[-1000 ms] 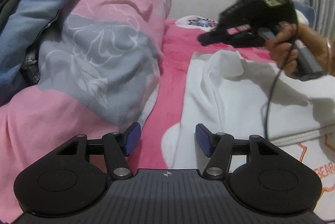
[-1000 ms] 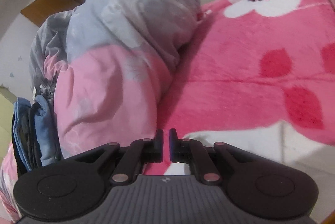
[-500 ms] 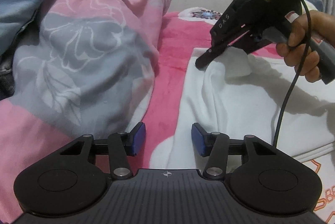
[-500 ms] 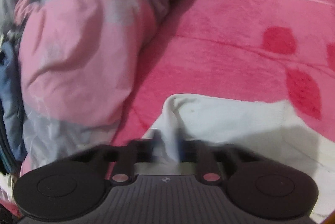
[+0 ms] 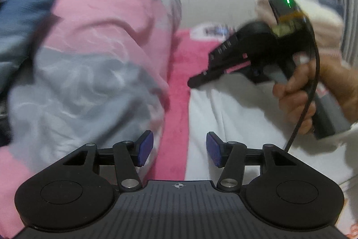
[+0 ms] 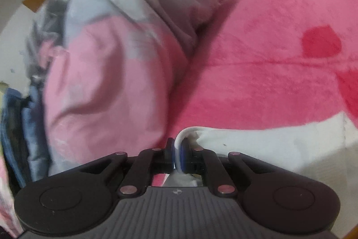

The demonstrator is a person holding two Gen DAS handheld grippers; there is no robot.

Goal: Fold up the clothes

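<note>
- White garment [image 6: 257, 145] lies rumpled on the pink blanket [image 6: 268, 64], beside the bundled duvet [image 6: 116, 64].
- Right gripper [image 6: 177, 155]: jaws pinching its rolled corner.
- Left gripper [image 5: 179, 148]: jaws spread, empty.

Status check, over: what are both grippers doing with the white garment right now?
Right gripper shut on the white garment edge. Left gripper open, holding nothing, above the garment's near edge. Bunched pink-grey duvet crowds the left side.
</note>
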